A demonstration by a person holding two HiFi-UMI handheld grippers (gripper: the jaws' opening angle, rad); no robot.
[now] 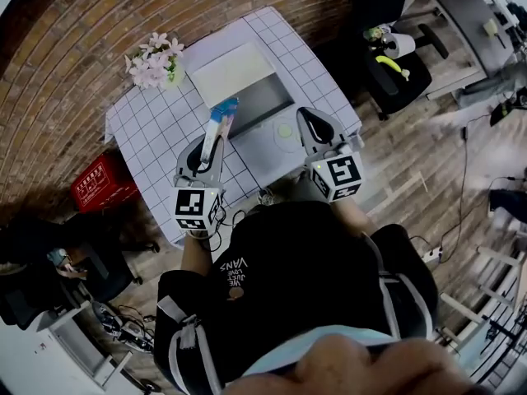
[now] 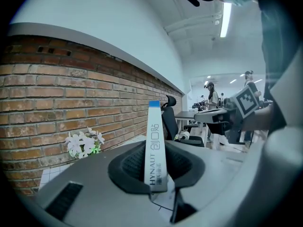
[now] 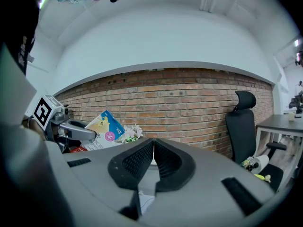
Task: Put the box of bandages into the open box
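The left gripper (image 2: 156, 148) has its jaws pinching the box of bandages (image 2: 154, 126) by the broad faces, so the box stands upright out of the pads. The narrow white edge faces the left gripper view. It reads "HYNAUT" running up it, with large Chinese characters above and a blue band at the top; the smaller line beside the brand name is too fine to read. From the right gripper view the broad face shows a blue and yellow print with a pink round mark, its lettering too small to make out.

The right gripper (image 3: 153, 150) has its jaws pressed together with nothing between them.

From above, the box of bandages is held in the air over the checked tablecloth (image 1: 152, 126), just beside the near left corner of the open box (image 1: 230, 74), not inside it. The open box has its white lid tipped back; its grey inside is partly covered by the two grippers, and a pale flap with a greenish round spot in front is hard to make out.

A bunch of pale flowers (image 1: 155, 62) stands at the table's far left corner, against the brick wall (image 2: 57, 93). The person's black shirt (image 1: 288, 262) carries upside-down white print, with "VANS" legible.
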